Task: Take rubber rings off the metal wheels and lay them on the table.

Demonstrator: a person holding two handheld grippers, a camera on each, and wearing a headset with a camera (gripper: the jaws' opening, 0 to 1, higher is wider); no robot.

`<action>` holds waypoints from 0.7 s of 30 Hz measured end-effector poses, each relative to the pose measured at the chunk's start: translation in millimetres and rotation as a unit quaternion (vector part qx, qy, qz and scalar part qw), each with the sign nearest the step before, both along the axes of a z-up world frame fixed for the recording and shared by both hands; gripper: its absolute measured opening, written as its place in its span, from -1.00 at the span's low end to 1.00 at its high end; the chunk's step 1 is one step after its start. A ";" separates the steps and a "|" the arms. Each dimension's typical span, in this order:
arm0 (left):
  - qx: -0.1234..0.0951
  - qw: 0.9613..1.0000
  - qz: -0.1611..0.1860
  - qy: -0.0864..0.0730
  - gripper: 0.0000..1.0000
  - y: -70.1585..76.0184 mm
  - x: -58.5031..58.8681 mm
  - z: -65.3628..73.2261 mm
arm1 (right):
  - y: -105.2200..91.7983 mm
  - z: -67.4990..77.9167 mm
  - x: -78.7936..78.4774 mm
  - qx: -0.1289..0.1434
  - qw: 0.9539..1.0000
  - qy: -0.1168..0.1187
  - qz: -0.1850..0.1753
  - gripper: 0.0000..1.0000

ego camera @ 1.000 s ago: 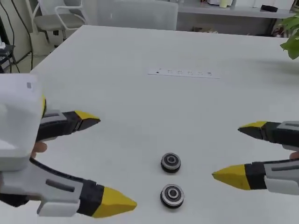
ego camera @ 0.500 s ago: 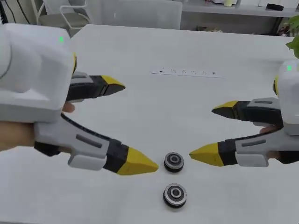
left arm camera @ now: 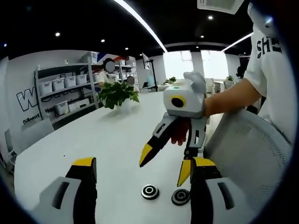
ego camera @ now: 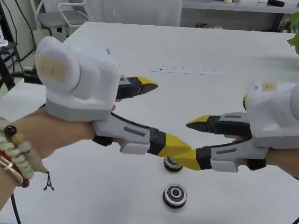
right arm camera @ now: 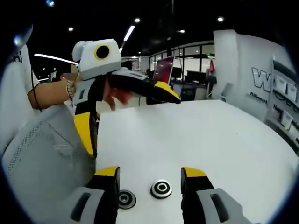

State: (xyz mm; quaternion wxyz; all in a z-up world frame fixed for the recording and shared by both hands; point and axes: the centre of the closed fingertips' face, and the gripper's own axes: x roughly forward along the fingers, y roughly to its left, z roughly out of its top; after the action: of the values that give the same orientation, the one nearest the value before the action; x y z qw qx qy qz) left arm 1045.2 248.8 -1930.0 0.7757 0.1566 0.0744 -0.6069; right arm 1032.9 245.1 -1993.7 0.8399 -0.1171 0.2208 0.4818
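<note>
Left gripper [ego camera: 173, 116]: is hanging above the table with its jaws spread wide, gripping nothing.
Right gripper [ego camera: 183, 141]: is pointing in from 3 o'clock, equally wide and empty, its lower tip meeting the left's.
Far wheel [ego camera: 171, 164]: is lying flat on the white table [ego camera: 210, 46], at 12 o'clock of the near wheel [ego camera: 174, 195], and apart from it.
Handling: rubber rings [ego camera: 165, 198] are probably soft and stretchy, the metal hubs [ego camera: 175, 192] stiff and prone to sliding. Pinning a hub and nipping the ring's outer edge looks best.
Hard to see: jaw tips are covering half the far wheel; ring edges are too small to tell.

left gripper [ego camera: 170, 116] — fingers spread wide | right gripper [ego camera: 183, 140] — fingers apart, facing it
</note>
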 end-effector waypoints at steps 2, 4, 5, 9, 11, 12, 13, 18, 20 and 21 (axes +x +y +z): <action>-0.010 1.000 0.006 0.003 0.51 1.7 2.2 -7.3 | -0.6 -7.5 -2.7 -0.002 1.000 0.011 0.004 -0.03; -0.020 1.000 0.011 0.018 0.44 4.8 2.9 -14.1 | -1.6 -13.5 -4.6 -0.001 1.000 0.023 0.006 -0.05; -0.018 1.000 0.011 0.020 0.40 6.3 3.2 -17.1 | -1.3 -15.8 -6.6 0.004 0.999 0.034 0.005 -0.06; 0.004 0.999 0.023 0.024 0.31 12.8 4.4 -31.7 | -4.4 -29.6 -14.8 0.003 0.998 0.065 0.007 -0.11; 0.005 0.999 0.020 0.030 0.30 11.2 2.8 -33.4 | -7.0 -35.4 -16.8 -0.001 0.997 0.075 0.007 -0.13; 0.004 0.999 0.017 0.031 0.27 10.1 2.0 -34.0 | -8.4 -38.5 -17.2 -0.004 0.997 0.078 0.006 -0.14; 0.005 0.999 0.015 0.033 0.23 8.8 1.3 -35.4 | -9.9 -42.4 -17.8 -0.005 0.996 0.086 0.003 -0.15; 0.003 0.999 0.003 0.051 0.18 3.3 -7.4 -40.7 | -15.6 -54.5 -20.9 -0.004 0.994 0.112 -0.007 -0.19; 0.011 0.999 0.002 0.049 0.14 1.0 -8.0 -45.3 | -17.1 -56.8 -21.5 -0.005 0.993 0.118 -0.011 -0.22; 0.013 0.999 0.002 0.051 0.13 0.5 -8.3 -47.2 | -17.3 -57.4 -21.7 -0.004 0.993 0.119 -0.011 -0.22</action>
State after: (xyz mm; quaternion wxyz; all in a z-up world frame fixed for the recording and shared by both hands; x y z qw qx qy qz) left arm 1036.9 249.3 -1977.2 0.7700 0.1349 0.1221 -0.6116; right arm 1011.2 227.7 -2051.0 0.8125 -0.0599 0.3224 0.4819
